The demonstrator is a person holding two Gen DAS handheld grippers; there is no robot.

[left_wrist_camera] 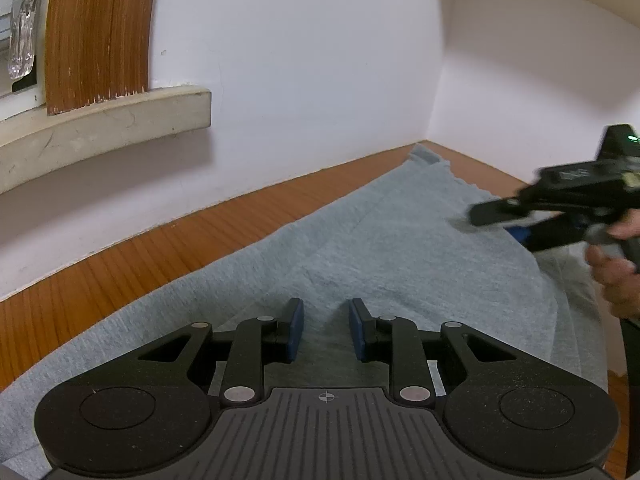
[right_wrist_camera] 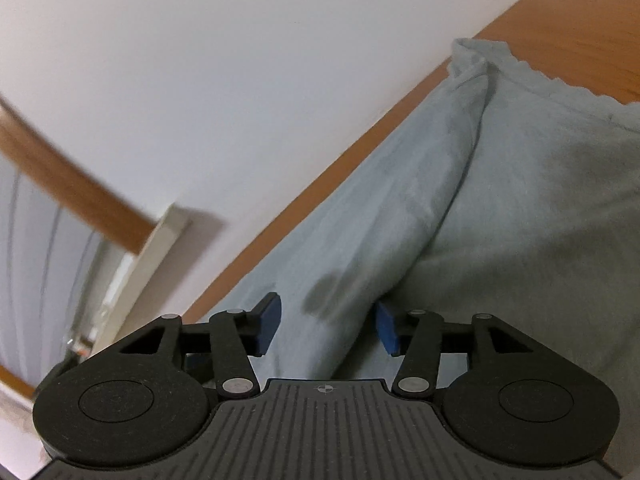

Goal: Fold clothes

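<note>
A light grey garment (left_wrist_camera: 400,248) lies spread on the wooden table (left_wrist_camera: 120,280), reaching back toward the wall corner. My left gripper (left_wrist_camera: 326,330) hovers low over its near part, open, and nothing is pinched between the blue pads. In the right wrist view the same garment (right_wrist_camera: 520,200) shows a raised fold running away from me toward its scalloped far edge. My right gripper (right_wrist_camera: 326,326) is open and straddles the near end of that fold, the pads not pressing it. From the left wrist view, the right gripper (left_wrist_camera: 492,216) and the hand (left_wrist_camera: 616,276) holding it sit over the garment's right side.
White walls (left_wrist_camera: 300,80) meet in a corner right behind the table. A pale window sill (left_wrist_camera: 120,120) and a wooden frame (left_wrist_camera: 96,32) jut out at the left. A strip of bare wood (right_wrist_camera: 580,20) runs between garment and wall.
</note>
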